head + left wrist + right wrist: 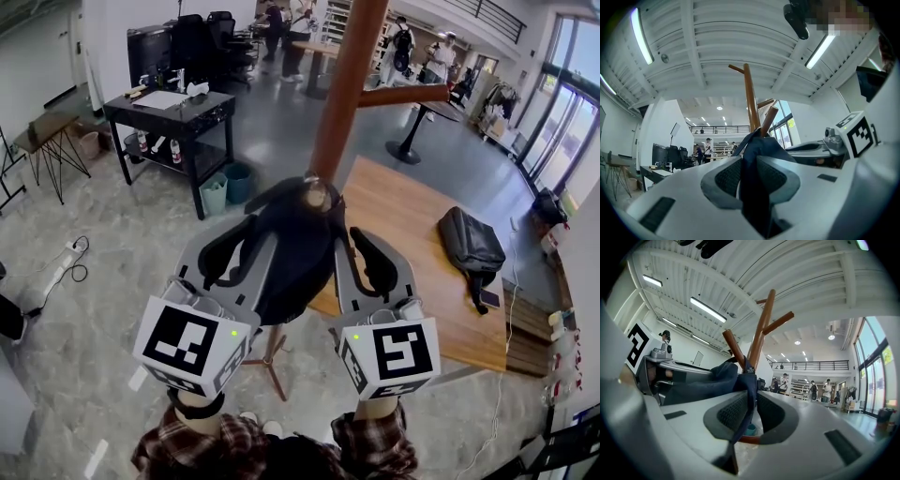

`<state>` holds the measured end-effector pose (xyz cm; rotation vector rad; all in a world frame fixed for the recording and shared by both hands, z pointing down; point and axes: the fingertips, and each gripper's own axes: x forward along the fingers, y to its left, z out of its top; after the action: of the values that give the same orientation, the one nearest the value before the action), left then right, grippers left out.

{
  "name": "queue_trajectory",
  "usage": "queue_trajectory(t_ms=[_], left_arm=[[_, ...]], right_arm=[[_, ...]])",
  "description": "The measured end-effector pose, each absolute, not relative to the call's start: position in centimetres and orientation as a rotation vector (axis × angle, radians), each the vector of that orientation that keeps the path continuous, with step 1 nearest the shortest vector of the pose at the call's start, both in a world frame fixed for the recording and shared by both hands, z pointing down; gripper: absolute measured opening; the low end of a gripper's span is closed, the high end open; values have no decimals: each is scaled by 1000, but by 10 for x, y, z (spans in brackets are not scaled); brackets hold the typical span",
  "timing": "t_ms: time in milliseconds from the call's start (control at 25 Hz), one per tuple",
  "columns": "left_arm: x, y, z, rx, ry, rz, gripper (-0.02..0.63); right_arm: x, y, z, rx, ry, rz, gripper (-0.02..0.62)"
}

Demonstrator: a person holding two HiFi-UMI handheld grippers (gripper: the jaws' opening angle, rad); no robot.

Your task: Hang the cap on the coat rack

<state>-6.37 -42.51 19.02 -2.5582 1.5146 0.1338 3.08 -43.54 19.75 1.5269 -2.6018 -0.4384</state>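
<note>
A dark navy cap (291, 248) is stretched between both grippers, right at the brown wooden coat rack (342, 84). One rack peg (319, 194) pokes out at the cap's top edge. My left gripper (234, 246) is shut on the cap's left side; its fabric (752, 187) fills the narrow gap between the jaws. My right gripper (361, 253) is shut on the cap's right side, with a fold and strap (749, 385) pinched between the pads. In the right gripper view the cap (708, 383) hangs against a slanted peg (733, 348) beside the pole (761, 329).
The rack's foot (272, 361) stands on the grey floor under the grippers. A wooden platform (412, 234) with a black backpack (472, 246) lies to the right. A black table (169, 108) and teal bins (230, 183) are at the upper left. Several people (403, 42) stand far back.
</note>
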Motion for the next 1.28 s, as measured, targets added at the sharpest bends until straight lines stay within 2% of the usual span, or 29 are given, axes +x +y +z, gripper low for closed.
queue_trajectory(t_ms=[600, 1280], left_arm=[[-65, -373, 163, -2458, 1504, 142, 106], [-32, -315, 227, -2611, 1472, 36, 103]], right_arm=[[27, -392, 184, 1488, -2684, -490, 64], [35, -332, 235, 1483, -2662, -358, 63]])
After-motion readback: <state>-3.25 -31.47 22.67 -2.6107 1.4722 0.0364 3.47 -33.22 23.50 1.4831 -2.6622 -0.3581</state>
